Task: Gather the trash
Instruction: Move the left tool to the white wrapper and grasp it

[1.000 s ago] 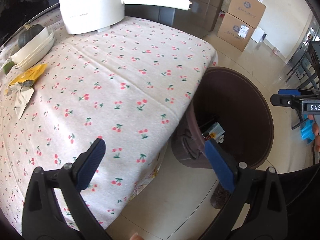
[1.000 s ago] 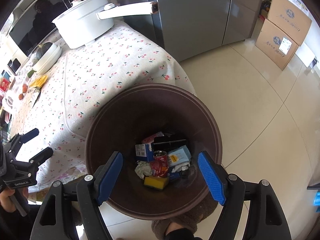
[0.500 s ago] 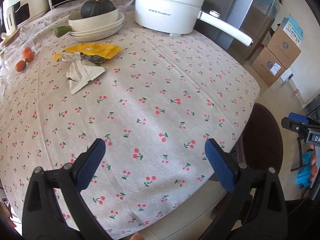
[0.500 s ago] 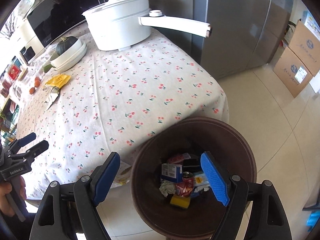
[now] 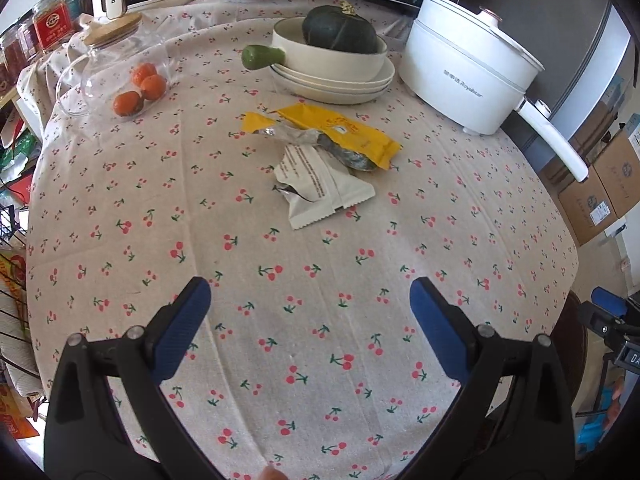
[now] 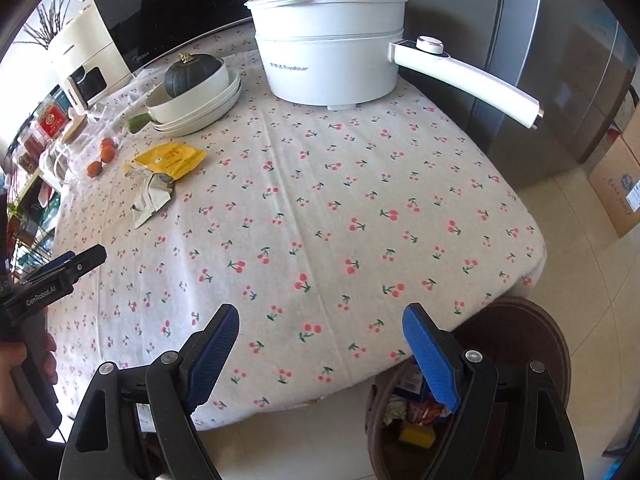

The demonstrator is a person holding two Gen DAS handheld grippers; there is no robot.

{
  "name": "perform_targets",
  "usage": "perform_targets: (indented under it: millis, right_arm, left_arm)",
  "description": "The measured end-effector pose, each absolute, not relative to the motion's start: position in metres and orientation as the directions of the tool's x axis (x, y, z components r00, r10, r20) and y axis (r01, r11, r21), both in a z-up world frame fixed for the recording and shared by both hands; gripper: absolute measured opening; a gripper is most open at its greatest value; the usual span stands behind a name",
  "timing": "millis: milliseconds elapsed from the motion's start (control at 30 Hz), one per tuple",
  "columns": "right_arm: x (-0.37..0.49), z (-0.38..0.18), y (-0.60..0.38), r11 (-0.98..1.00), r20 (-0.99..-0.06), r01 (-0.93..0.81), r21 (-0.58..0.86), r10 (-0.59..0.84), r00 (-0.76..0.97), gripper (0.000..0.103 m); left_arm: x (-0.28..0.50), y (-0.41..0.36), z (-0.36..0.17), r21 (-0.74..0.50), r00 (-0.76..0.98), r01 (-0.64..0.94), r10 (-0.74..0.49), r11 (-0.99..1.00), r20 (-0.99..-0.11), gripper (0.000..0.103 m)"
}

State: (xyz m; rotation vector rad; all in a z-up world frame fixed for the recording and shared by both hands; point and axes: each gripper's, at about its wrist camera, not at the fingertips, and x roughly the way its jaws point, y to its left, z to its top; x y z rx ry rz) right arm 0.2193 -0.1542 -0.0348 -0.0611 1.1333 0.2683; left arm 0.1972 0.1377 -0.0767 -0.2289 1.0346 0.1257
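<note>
**Wrappers Ahead of Two Empty Claws**

Ahead of the left claw (image 5: 310, 300), well beyond its spread fingers, a white wrapper (image 5: 320, 190) lay touching a yellow wrapper (image 5: 340, 132) on the cherry-print surface (image 5: 280, 320). Both looked light, thin and crinkly, likely best pinched at a raised edge. From the right wrist, the right claw (image 6: 320, 336) hovered spread and empty over the surface's near edge, the trash bin (image 6: 532, 344) below its right finger and the wrappers far off to its left.

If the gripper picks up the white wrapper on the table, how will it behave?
The white wrapper looks torn open and flattened, so probably very light and floppy. Its creased film may slip or crumple between the fingers. It partly underlies the yellow wrapper, which might drag along.
</note>
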Motion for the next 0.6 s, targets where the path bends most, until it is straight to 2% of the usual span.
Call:
perform_targets:
  millis: [200, 400, 600]
  right_arm:
    - [0.234, -0.044, -0.136, 0.968, -0.907, -0.224, 0.114, 0.193, 0.374, 0.086]
    - [0.248, -0.053, -0.136, 0.973, -0.915, -0.18, 0.143, 0.199, 0.352, 0.086]
    - [0.261, -0.058, -0.141, 0.977, -0.92, -0.16, 0.141, 0.189, 0.344, 0.086]
  left_arm:
    - [0.221, 0.169, -0.089, -0.182, 0.486, -0.28, -0.024, 0.943, -0.873, 0.099]
    - [0.252, 0.165, -0.099, -0.215, 0.486, -0.291, -0.05, 0.932, -0.873, 0.099]
    - [0.289, 0.15, -0.116, -0.172, 0.464, -0.284, -0.022, 0.943, -0.886, 0.099]
